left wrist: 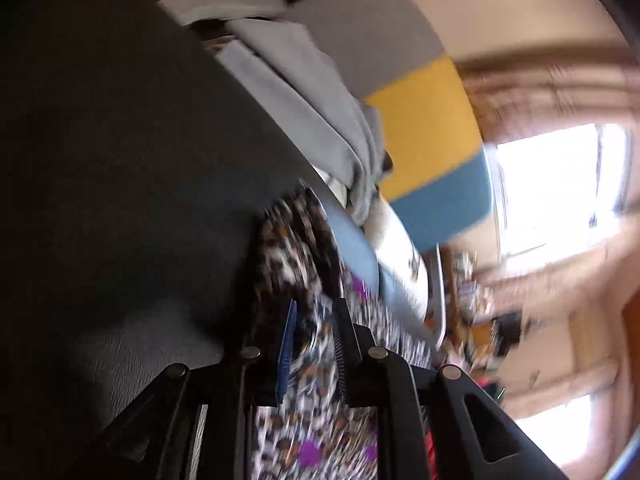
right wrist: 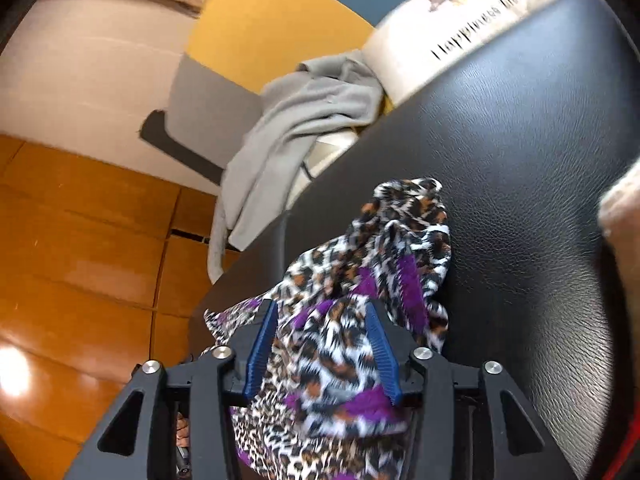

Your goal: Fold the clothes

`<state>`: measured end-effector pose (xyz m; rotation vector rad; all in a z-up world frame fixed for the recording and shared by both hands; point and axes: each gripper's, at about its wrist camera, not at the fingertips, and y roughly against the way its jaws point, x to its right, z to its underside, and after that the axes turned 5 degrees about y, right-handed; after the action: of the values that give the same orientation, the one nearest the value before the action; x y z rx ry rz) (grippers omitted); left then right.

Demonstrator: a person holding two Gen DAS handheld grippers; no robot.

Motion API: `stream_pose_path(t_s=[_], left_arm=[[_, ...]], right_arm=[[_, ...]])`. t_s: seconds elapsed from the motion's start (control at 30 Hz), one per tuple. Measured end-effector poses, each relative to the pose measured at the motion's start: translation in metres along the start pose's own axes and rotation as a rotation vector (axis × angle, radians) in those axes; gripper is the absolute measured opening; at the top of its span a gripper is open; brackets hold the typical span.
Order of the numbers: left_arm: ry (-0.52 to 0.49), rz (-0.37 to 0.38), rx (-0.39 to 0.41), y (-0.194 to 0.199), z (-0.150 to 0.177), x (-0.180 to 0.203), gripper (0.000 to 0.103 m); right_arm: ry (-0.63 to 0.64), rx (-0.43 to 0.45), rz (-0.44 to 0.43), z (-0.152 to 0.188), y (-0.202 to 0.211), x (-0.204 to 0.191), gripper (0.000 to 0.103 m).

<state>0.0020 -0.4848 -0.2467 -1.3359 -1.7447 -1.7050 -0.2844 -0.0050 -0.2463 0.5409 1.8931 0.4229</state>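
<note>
A leopard-print cloth with purple patches (right wrist: 360, 280) lies bunched on a black leather surface (right wrist: 520, 160), partly hanging over its near edge. My right gripper (right wrist: 322, 316) has the cloth bunched between its blue pads, which stand fairly wide apart. In the blurred, tilted left wrist view, my left gripper (left wrist: 314, 316) has the same cloth (left wrist: 296, 248) between its fingers, with the pads closer together. The black surface (left wrist: 120, 160) fills the left of that view.
A grey garment (right wrist: 304, 120) drapes over the far edge of the black surface; it also shows in the left wrist view (left wrist: 312, 92). A white printed cushion (right wrist: 460, 12) lies behind. A yellow, grey and blue panel (left wrist: 424, 128) stands beyond. The floor is orange wood (right wrist: 80, 240). Bright windows (left wrist: 560, 184) show at the right.
</note>
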Motion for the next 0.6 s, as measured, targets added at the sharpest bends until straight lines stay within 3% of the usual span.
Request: stream_pose_path(t_s=[0.13,0.3,0.43,0.53,0.6], left_arm=[[-0.074,-0.014,-0.066,-0.003,0.029,0.005,0.020],[-0.051,0.030,-0.072,0.001,0.046,0.013,0.023],[-0.067,0.062,-0.077,0.001,0.056,0.026,0.026],[-0.029,0.057,-0.143,-0.018,0.063,0.027,0.030],[0.003,0.076,-0.183,-0.032,0.069,0.027,0.033]], right_arm=[[0.075,-0.053,-0.005,0.019,0.006,-0.014,0.062],[0.160,-0.136,0.052,0.037,-0.011,-0.025,0.062],[0.292,-0.114,0.171,0.039,-0.013,-0.042,0.060],[0.399,-0.142,0.282,0.044,-0.020,-0.054,0.034],[0.438,-0.150,0.313,0.046,-0.024,-0.058,0.033]])
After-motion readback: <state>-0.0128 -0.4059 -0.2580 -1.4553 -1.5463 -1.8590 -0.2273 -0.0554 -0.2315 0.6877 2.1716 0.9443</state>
